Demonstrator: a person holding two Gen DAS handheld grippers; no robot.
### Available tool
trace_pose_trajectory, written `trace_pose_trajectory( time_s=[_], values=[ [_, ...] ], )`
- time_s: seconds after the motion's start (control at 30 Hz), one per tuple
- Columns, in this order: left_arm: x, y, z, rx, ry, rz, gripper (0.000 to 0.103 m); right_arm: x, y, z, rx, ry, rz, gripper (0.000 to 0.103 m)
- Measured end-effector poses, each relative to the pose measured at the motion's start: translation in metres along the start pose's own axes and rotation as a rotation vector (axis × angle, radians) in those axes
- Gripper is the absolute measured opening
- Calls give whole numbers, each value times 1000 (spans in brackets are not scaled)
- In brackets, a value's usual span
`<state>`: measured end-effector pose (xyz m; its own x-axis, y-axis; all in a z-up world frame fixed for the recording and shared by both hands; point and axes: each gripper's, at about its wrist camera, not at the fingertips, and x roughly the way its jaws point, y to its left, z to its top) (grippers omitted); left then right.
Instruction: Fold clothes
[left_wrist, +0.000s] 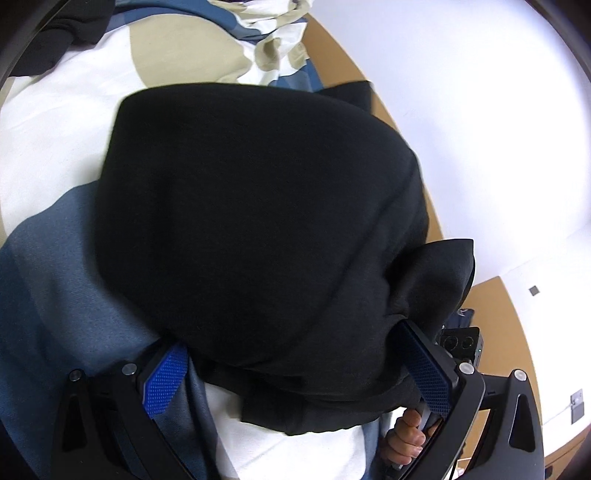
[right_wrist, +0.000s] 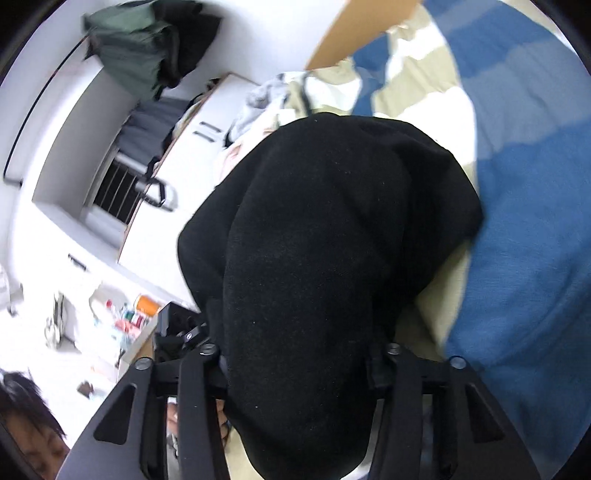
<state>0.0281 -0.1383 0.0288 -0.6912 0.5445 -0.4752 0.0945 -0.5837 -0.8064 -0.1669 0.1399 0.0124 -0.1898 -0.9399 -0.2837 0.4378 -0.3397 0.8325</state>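
A black garment (left_wrist: 258, 206) lies bunched on the bed and fills the middle of the left wrist view. My left gripper (left_wrist: 295, 369) stands wide open, one blue pad (left_wrist: 162, 384) on each side of the cloth, with the near hem draped over the right finger (left_wrist: 428, 369). In the right wrist view the same black garment (right_wrist: 325, 258) hangs over my right gripper (right_wrist: 301, 354) and hides both pads. The cloth narrows where it passes between the finger bases, so the jaws look shut on it. A hand (left_wrist: 406, 435) holds a handle under the cloth.
The bed cover (left_wrist: 66, 295) has blue, white and beige patches, and more dark clothing (left_wrist: 55, 33) lies at its far corner. A brown bed frame (left_wrist: 406, 122) runs along a white wall. White cabinets (right_wrist: 177, 155) and a cluttered floor (right_wrist: 110, 325) are to the side.
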Motion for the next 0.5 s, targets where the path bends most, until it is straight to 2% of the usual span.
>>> trace_pose_trajectory(
  time_s=[0.1,0.2,0.27,0.37,0.4,0.5],
  values=[
    [-4,-4,-4,-1,-3,-66,100,-8,30,-9,-71,-27,-23,37],
    [-6,-14,-10,19,4,-96,100,-30,51,-19,-104,-77,-43,32],
    [-6,-25,-16,44,4,-104,100,-52,61,-29,-115,-109,-67,31],
    [2,-59,-36,81,24,-96,100,-105,72,-44,-114,-175,-109,30],
    [10,-79,-46,119,41,-78,99,-127,73,-48,-103,-209,-127,29],
    [45,-135,-77,156,185,-178,98,-202,79,-58,-76,-317,-185,29]
  ],
)
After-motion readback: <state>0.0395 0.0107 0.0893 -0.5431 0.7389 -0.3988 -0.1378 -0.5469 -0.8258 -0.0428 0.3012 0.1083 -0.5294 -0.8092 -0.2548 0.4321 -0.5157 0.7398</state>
